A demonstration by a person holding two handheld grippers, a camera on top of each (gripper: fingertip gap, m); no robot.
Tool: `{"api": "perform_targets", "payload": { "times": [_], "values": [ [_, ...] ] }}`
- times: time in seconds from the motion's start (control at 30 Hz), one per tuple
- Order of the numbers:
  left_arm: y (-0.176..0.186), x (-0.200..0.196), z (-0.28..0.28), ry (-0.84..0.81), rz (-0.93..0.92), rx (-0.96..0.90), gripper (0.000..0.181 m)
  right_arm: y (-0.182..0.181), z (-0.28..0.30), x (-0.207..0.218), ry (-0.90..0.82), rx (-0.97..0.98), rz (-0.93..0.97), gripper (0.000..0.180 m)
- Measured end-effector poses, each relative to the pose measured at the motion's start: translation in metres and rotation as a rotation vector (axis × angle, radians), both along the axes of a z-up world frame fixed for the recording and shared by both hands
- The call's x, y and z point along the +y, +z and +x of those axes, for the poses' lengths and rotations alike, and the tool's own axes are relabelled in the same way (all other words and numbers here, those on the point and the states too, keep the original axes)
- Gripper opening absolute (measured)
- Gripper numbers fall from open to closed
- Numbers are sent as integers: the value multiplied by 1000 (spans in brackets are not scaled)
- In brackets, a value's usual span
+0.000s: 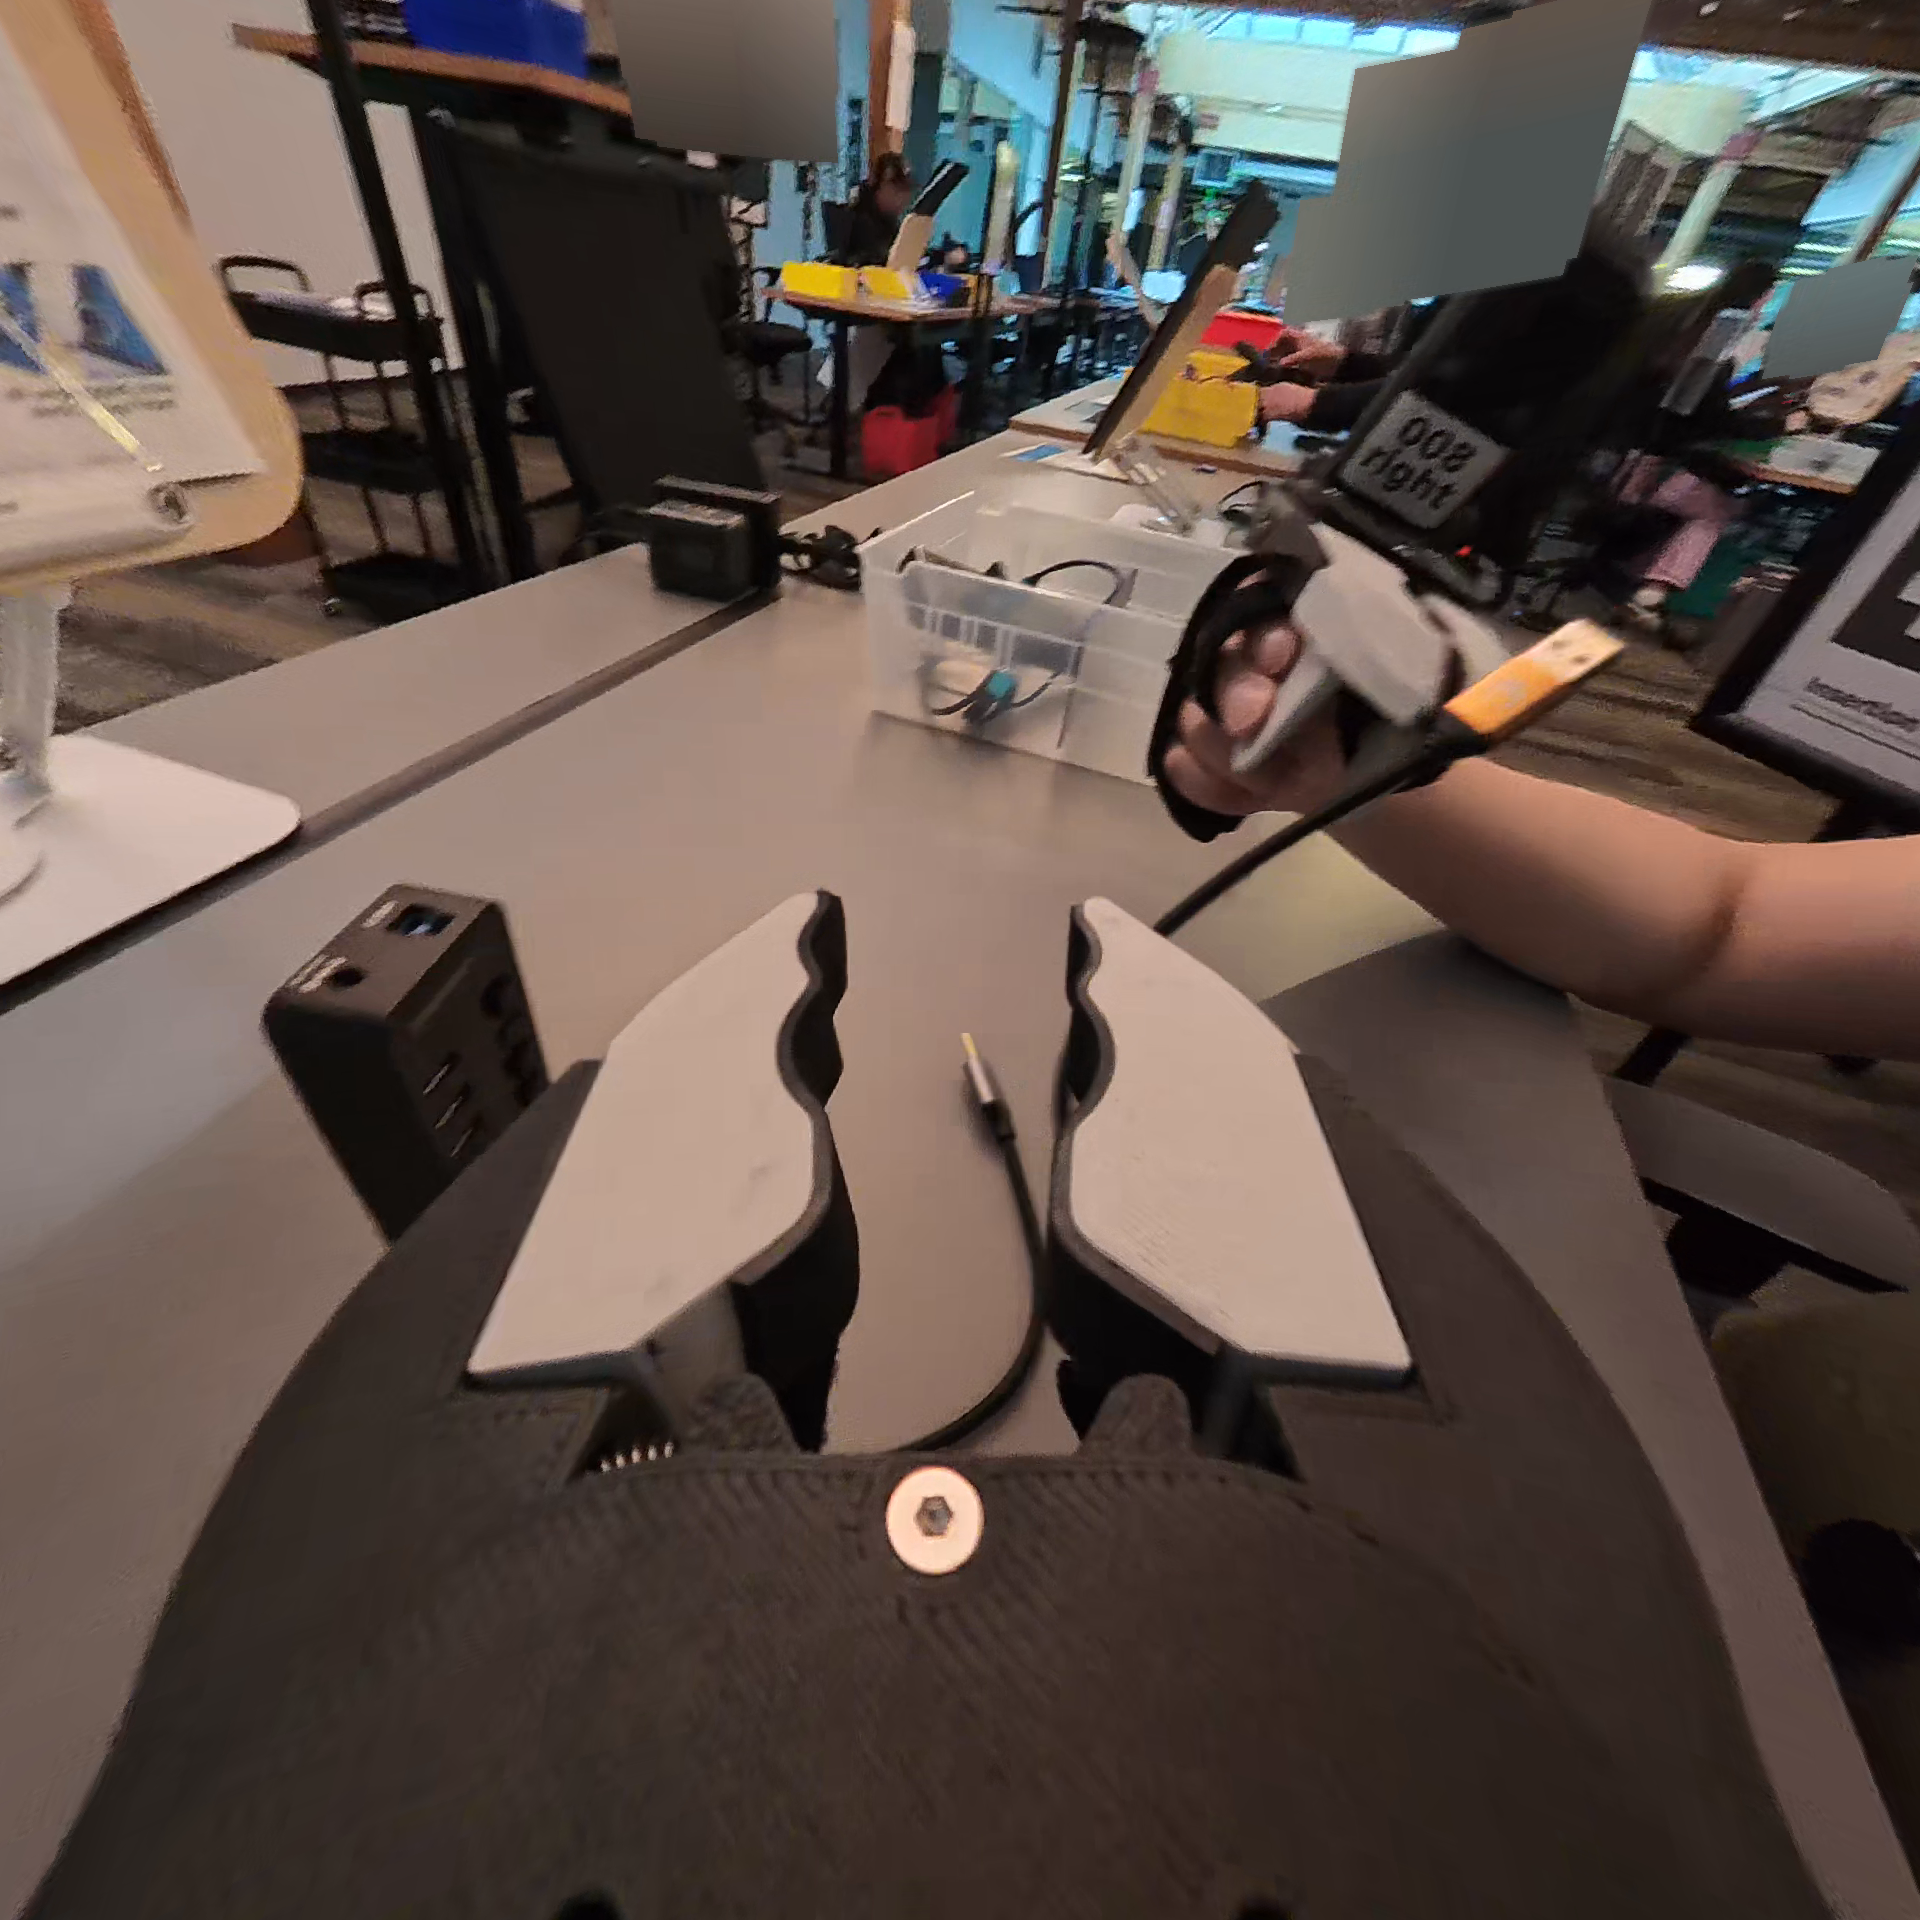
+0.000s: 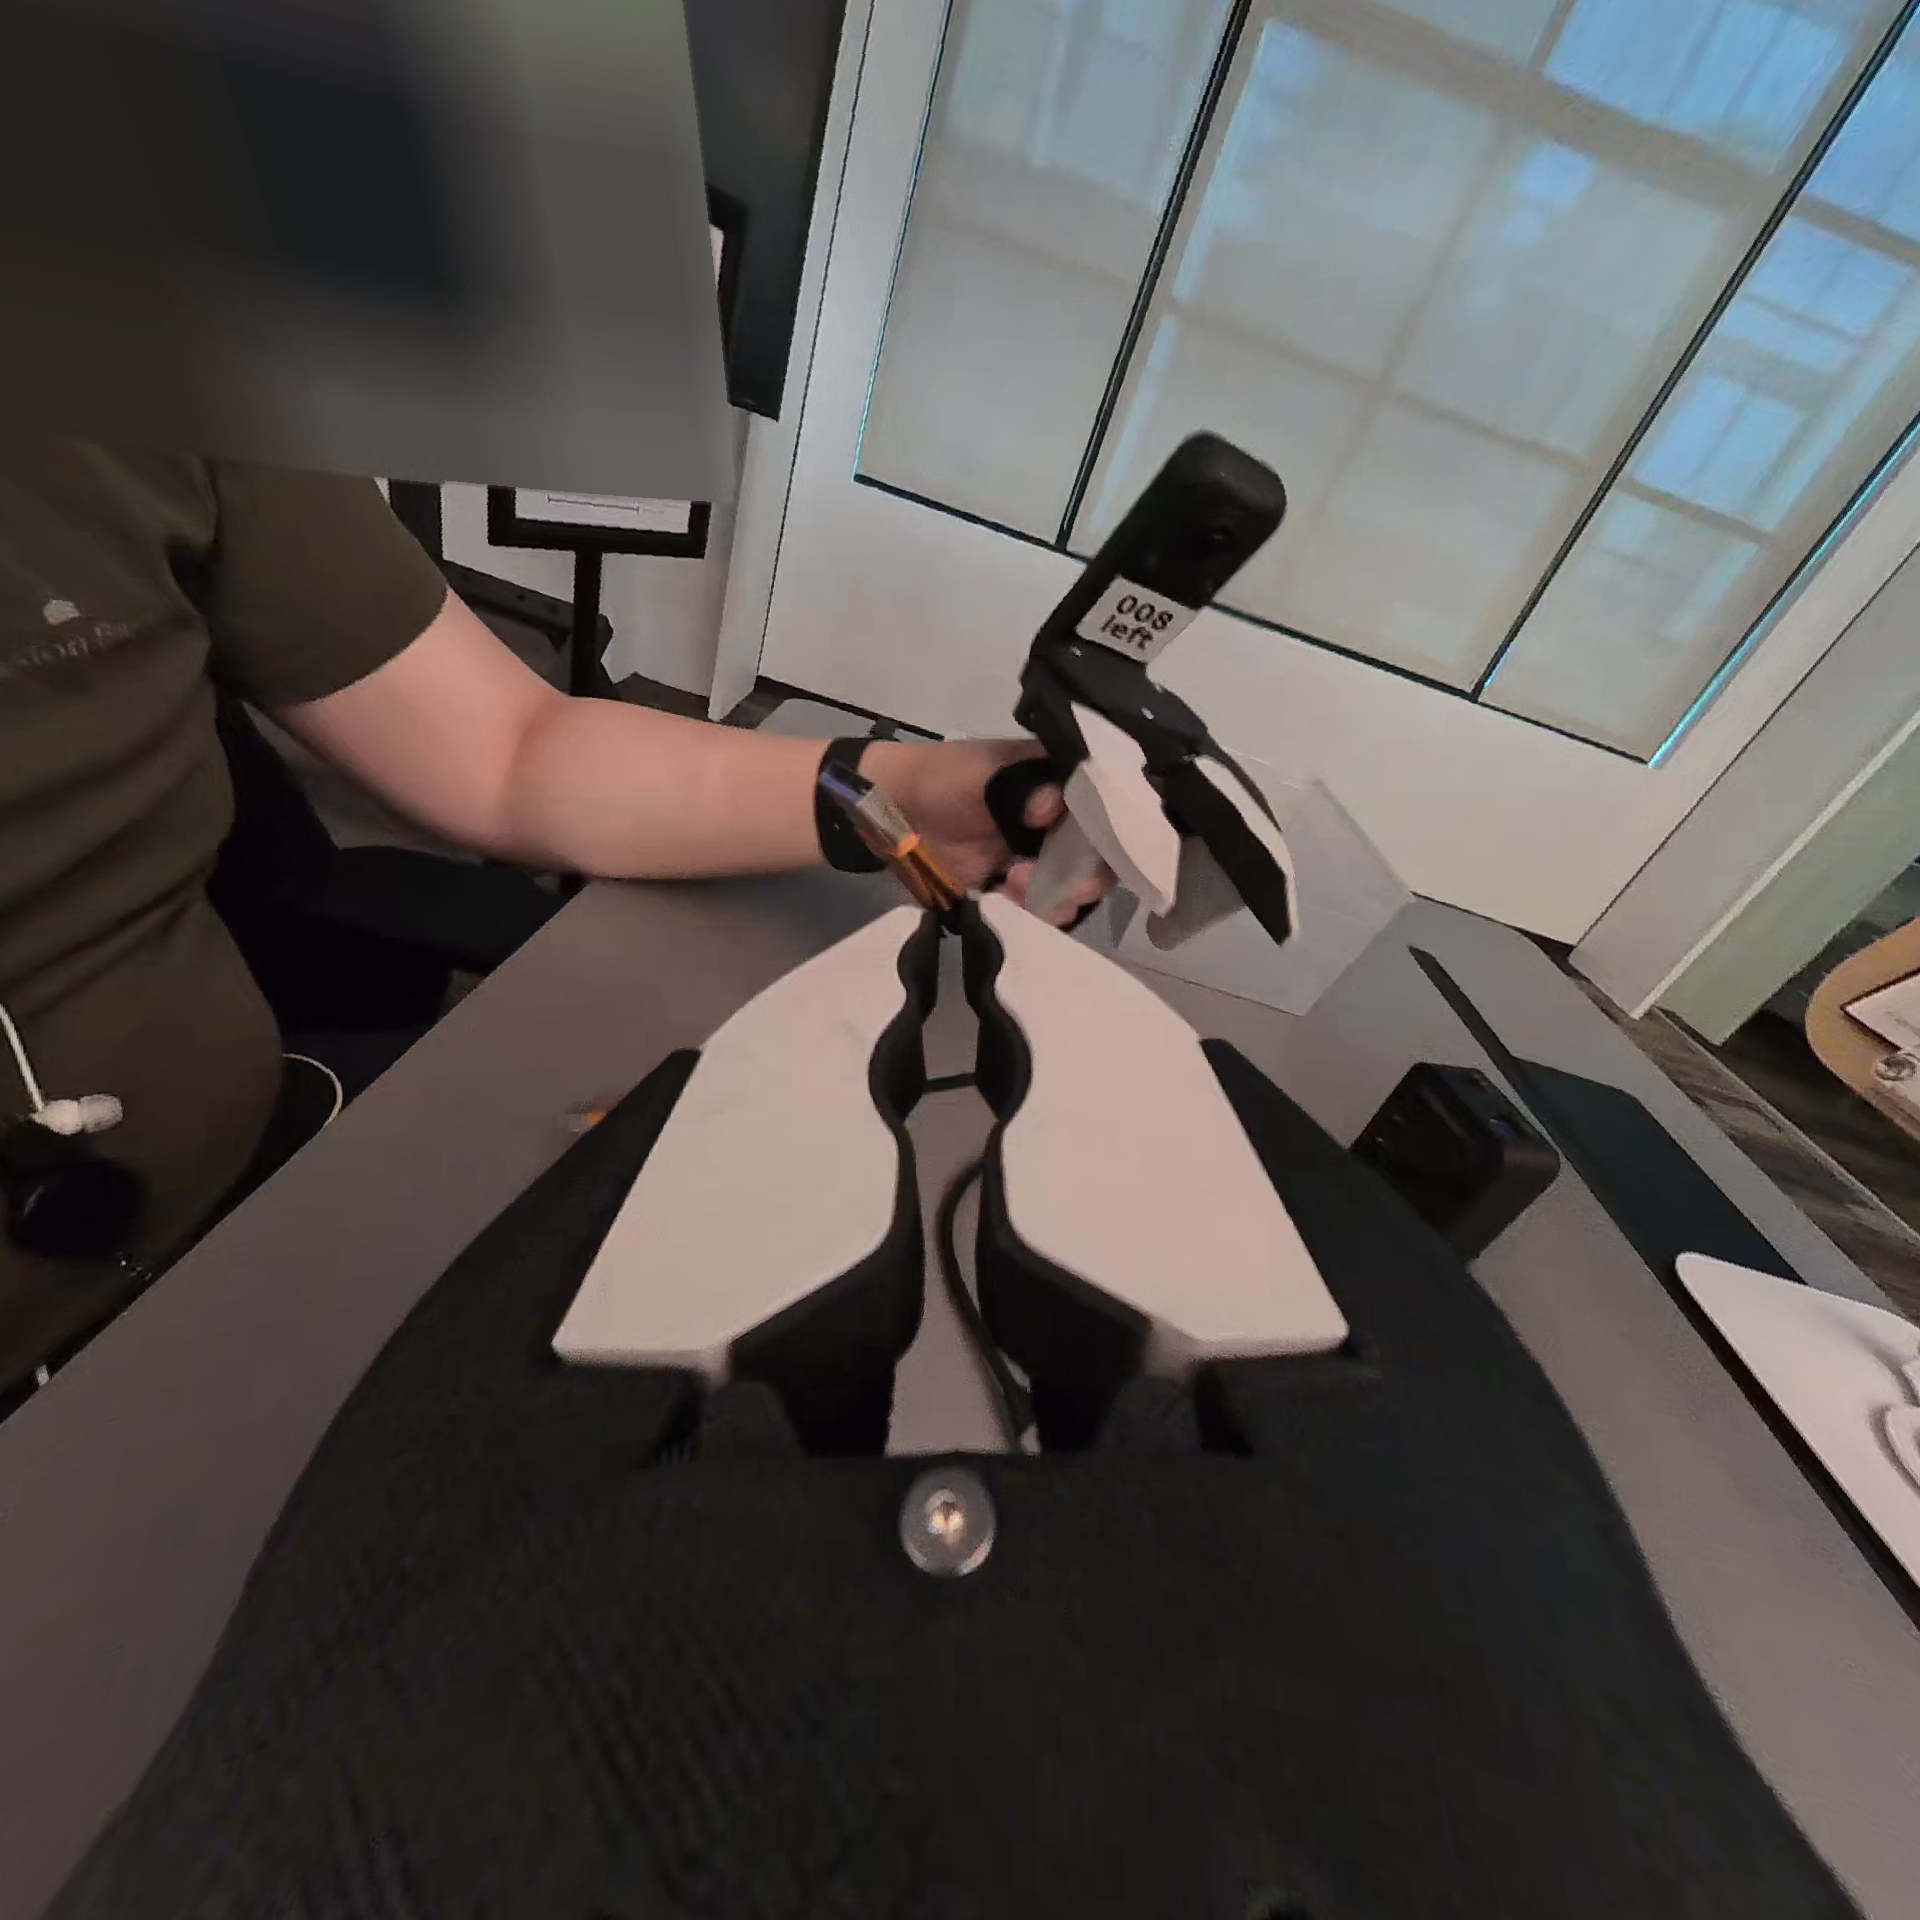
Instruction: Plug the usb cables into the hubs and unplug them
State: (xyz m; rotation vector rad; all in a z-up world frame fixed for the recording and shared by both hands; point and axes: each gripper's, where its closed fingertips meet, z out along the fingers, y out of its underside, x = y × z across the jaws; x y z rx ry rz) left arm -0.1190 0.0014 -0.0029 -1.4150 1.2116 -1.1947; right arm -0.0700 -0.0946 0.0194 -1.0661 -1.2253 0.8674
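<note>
Right wrist view first: the right gripper (image 2: 951, 920) is pinched nearly closed at its tips on the orange-collared USB plug with a black cable (image 2: 914, 857), and it's up off the grey table (image 2: 436, 1122), held in the air. The cable drops back between the white fingers (image 2: 1122, 1164) toward the camera. From the left wrist view you can see that same plug (image 1: 1527, 681) clearly: silver metal end pointing up and away toward the far right, long axis tilted, cable trailing down to the table's near right edge.

Left gripper (image 1: 956, 997) now: wide open, holding nothing, low over the table. Between its fingers lies a second, slim grey-sleeved plug on a thin black cable (image 1: 982, 1086), flat on the table, tip pointing away from the near edge, cable curling back under the gripper.

Over by the left edge stands the black boxy USB hub (image 1: 416, 1039), ports facing up and toward the middle, nothing plugged in that I can see.

Handling, by my reckoning: both plugs are light and rigid, their cables limp and springy, so they'll tug the plug off line. Best hold is on the moulded collar, not the metal shell and not the cable. The hub looks light too; it may slide or tip under insertion unless braced.
</note>
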Motion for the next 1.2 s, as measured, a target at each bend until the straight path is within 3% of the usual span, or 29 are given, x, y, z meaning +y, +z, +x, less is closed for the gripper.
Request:
{"api": "perform_targets", "payload": {
  "times": [0.23,0.33,0.43,0.5,0.57,0.77,0.83,0.97,1.2],
  "values": [
    [7,-44,17,-148,80,-6,41,-10,1,10,-37,-30,-29,0],
    [-13,-43,17,-83,235,197,40,-23,0,18,-90,-102,-25,0],
    [-1,-36,10,-28,272,118,36,-54,-2,12,-40,-262,-102,2],
    [3,-40,12,-61,220,56,35,-80,-10,-4,59,-367,-172,21],
    [-2,-40,15,-80,183,59,36,-108,-17,-24,168,-502,-256,22],
    [-18,-37,19,-101,123,96,38,-172,-31,-48,258,-803,-322,27],
    [-18,-35,19,-99,114,95,38,-174,-32,-49,265,-818,-326,8],
    [-12,-37,18,-108,95,62,37,-169,-29,-50,297,-798,-293,6],
    [12,-47,10,-180,35,-68,37,-68,-12,-55,445,-280,-333,5]
  ]
}}
